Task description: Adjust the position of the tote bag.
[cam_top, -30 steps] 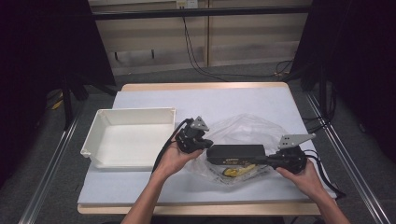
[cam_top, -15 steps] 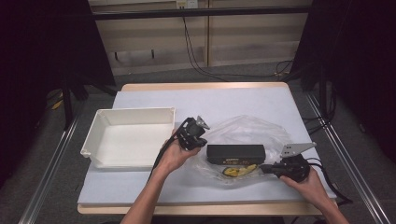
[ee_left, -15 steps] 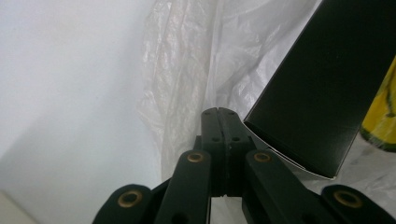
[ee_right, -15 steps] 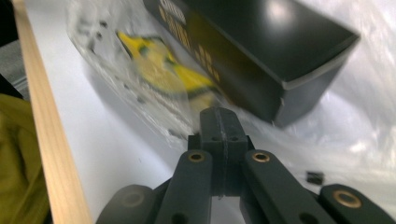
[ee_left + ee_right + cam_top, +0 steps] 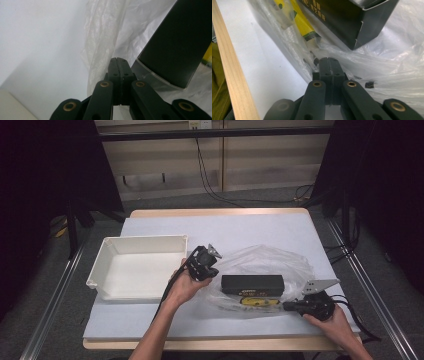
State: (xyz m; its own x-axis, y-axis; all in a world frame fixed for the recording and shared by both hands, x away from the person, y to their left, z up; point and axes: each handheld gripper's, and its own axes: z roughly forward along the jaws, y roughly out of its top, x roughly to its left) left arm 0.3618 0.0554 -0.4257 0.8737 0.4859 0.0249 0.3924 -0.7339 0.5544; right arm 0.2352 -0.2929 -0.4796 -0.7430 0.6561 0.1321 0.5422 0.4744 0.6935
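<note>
A black box (image 5: pixel 252 283) and yellow packet (image 5: pixel 257 302) lie in a clear plastic bag (image 5: pixel 270 265) at frame centre, both the left gripper (image 5: pixel 118 61) and right gripper (image 5: pixel 329 61) closed at its edges, possibly pinching film, white tray (image 5: pixel 107 261) at left

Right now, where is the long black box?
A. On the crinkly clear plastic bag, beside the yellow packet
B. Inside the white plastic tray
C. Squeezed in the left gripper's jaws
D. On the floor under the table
A: the long black cardboard box lies on the crinkly clear plastic bag, with the yellow packet right beside it, well apart from the white plastic tray.
</note>
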